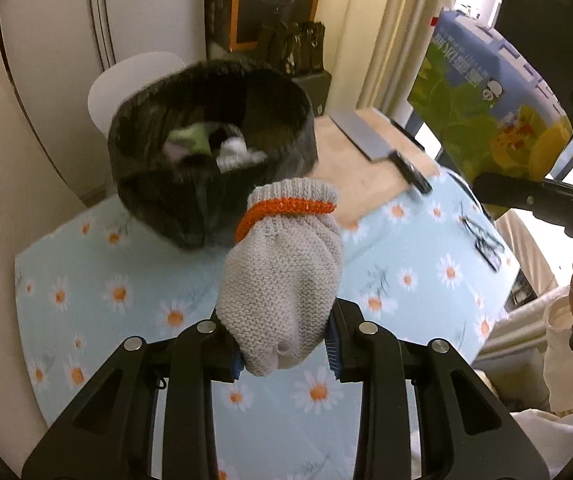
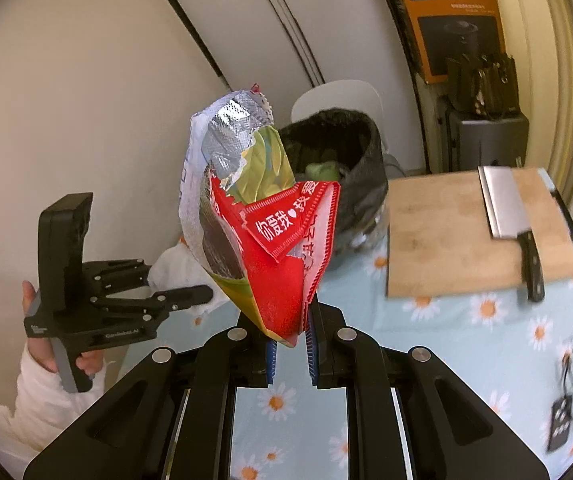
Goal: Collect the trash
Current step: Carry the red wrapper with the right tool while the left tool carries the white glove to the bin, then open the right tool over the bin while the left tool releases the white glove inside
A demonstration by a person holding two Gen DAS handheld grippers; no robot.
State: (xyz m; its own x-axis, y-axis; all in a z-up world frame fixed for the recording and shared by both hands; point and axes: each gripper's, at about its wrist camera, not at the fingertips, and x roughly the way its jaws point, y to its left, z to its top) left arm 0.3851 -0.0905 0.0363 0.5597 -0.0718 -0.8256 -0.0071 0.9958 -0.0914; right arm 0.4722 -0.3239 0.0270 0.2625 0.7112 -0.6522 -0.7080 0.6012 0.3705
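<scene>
My left gripper is shut on a grey knit glove with an orange cuff band and holds it above the flowered tablecloth. Just beyond it stands a black-lined trash bin holding green and white scraps. My right gripper is shut on crumpled snack wrappers, red, green and foil, held upright in front of the same bin. The wrappers also show at the right of the left wrist view. The left gripper shows at the left of the right wrist view.
A wooden cutting board with a cleaver lies right of the bin. A black clip-like object lies on the cloth at right. A white chair stands behind the bin, an orange box beyond.
</scene>
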